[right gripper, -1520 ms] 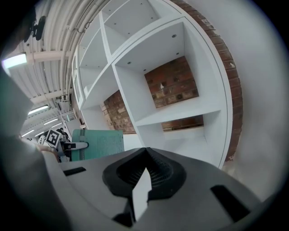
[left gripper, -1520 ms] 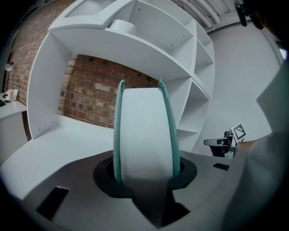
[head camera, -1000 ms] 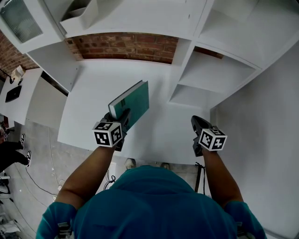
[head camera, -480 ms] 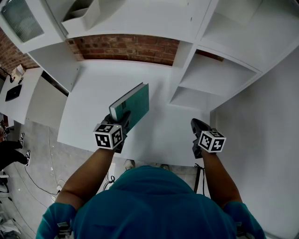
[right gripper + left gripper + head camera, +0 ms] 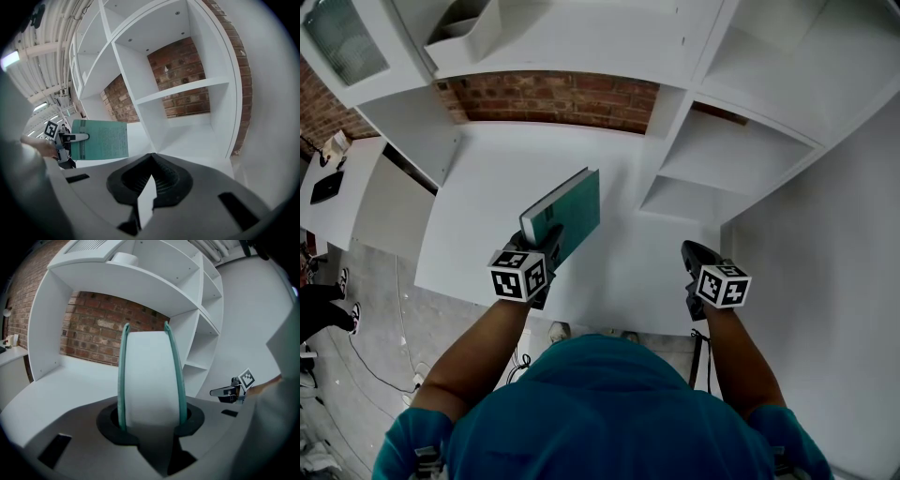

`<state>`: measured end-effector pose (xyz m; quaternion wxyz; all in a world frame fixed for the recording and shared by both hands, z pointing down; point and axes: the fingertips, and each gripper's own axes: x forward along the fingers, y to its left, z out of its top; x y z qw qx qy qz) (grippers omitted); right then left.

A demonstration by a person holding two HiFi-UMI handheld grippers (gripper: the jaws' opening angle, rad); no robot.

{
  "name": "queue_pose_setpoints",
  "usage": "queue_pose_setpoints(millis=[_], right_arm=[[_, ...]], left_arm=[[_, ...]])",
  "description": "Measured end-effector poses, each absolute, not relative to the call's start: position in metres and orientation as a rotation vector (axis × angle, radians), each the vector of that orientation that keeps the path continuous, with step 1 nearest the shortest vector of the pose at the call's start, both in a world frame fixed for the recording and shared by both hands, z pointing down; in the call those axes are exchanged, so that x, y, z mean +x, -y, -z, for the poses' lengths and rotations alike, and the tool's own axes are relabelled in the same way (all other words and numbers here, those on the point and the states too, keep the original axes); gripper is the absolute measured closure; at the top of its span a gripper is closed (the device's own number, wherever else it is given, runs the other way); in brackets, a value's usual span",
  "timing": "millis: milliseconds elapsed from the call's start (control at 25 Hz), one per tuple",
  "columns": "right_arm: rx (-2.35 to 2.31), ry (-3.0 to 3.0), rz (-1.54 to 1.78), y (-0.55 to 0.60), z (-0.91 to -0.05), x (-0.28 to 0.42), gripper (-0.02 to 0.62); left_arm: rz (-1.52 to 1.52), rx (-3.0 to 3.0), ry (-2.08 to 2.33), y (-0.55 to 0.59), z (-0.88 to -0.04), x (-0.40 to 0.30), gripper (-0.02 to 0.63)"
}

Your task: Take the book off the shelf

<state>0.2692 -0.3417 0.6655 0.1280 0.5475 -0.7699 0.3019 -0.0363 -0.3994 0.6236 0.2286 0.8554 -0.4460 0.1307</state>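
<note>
My left gripper point(image 5: 546, 236) is shut on a teal book point(image 5: 572, 206) and holds it on edge above the white desk surface point(image 5: 487, 187) of the shelf unit. In the left gripper view the book point(image 5: 150, 376) stands upright between the pads, its white page edge facing the camera. My right gripper point(image 5: 692, 249) hangs apart to the right, jaws closed together with nothing in them. From the right gripper view point(image 5: 150, 157) the book's teal cover point(image 5: 101, 139) shows at the left, clamped at its near edge by the left gripper point(image 5: 77, 137).
White shelf compartments point(image 5: 722, 150) stand at the right, with a brick wall point(image 5: 553, 94) behind the desk recess. A white box point(image 5: 464, 33) sits on the upper shelf. Grey floor with cables point(image 5: 366, 356) lies at the left, a bystander's shoes point(image 5: 347, 281) at its edge.
</note>
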Motion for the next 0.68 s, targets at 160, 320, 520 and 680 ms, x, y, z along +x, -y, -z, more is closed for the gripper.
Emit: queue_pose_setpoints(millis=[160, 320, 520, 680], right_arm=[[1.583, 2.244, -0.875, 0.3415, -0.6655, 0.2684, 0.575], [1.578, 2.242, -0.870, 0.3405, -0.6650, 0.2676, 0.575], [1.575, 2.245, -0.871, 0.3396, -0.6645, 0.2676, 0.575], [1.568, 2.248, -0.872, 0.3393, -0.6643, 0.2662, 0.575]], left_arm=[[-0.358, 2.357, 1.228, 0.3994, -0.6225, -0.0362, 0.437], [-0.359, 2.360, 1.226, 0.3985, -0.6215, -0.0360, 0.437], [-0.360, 2.361, 1.226, 0.3982, -0.6211, -0.0363, 0.437], [-0.359, 2.362, 1.226, 0.3986, -0.6199, -0.0371, 0.437]])
